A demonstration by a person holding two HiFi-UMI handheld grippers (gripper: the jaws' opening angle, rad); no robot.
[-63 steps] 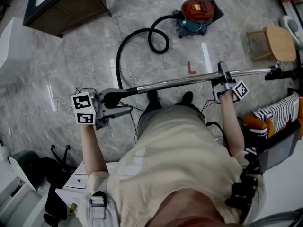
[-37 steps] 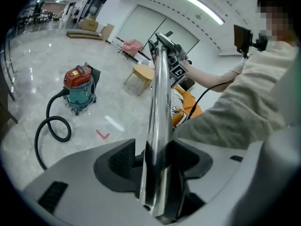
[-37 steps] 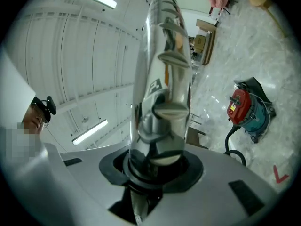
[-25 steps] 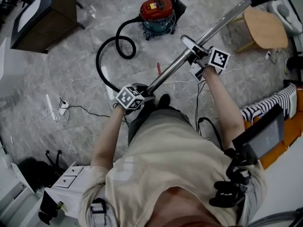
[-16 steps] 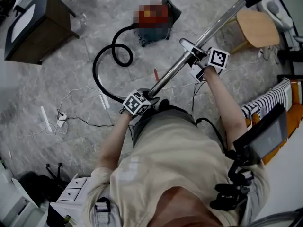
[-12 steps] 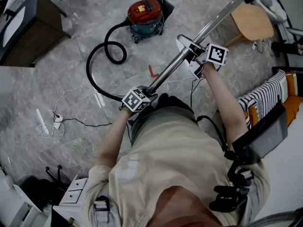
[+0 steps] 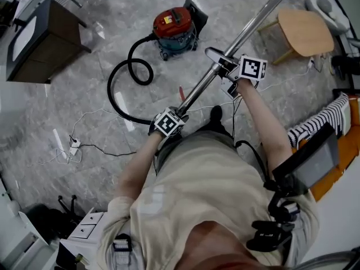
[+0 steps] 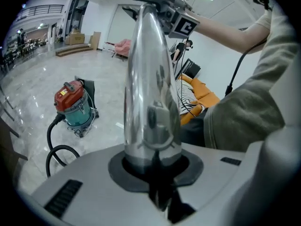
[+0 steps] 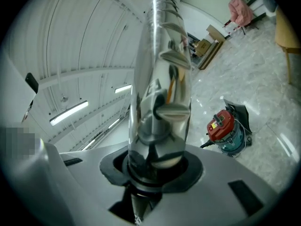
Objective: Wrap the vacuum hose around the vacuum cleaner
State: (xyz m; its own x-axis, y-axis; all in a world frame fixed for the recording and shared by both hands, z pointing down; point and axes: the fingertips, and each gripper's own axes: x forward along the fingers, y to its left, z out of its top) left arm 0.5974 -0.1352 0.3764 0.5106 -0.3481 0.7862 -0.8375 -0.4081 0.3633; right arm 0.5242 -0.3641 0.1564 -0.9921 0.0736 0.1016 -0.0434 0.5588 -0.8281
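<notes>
A red and teal vacuum cleaner point(image 7: 175, 28) stands on the grey floor ahead. Its black hose point(image 7: 126, 77) curls in a loop and runs to the chrome wand point(image 7: 211, 77). The wand slants from my waist up to the right. My left gripper point(image 7: 171, 120) has the wand's lower end between its jaws; they have just been closing and now clamp it. My right gripper point(image 7: 230, 77) is shut on the wand further up. The left gripper view has the chrome wand point(image 8: 150, 93) rising from the left gripper point(image 8: 153, 166). The right gripper point(image 9: 153, 168) likewise shows the wand point(image 9: 160, 93) clamped.
A dark wooden cabinet point(image 7: 39, 38) stands at the left and a round wooden stool point(image 7: 304, 30) at the right. A white power strip with thin cables point(image 7: 70, 145) lies on the floor. A striped cloth point(image 7: 315, 128) hangs at the right edge.
The wand lay level across my front and now slants up to the right. My left gripper has shifted along its lower end and closed round it. The right gripper keeps its grip.
</notes>
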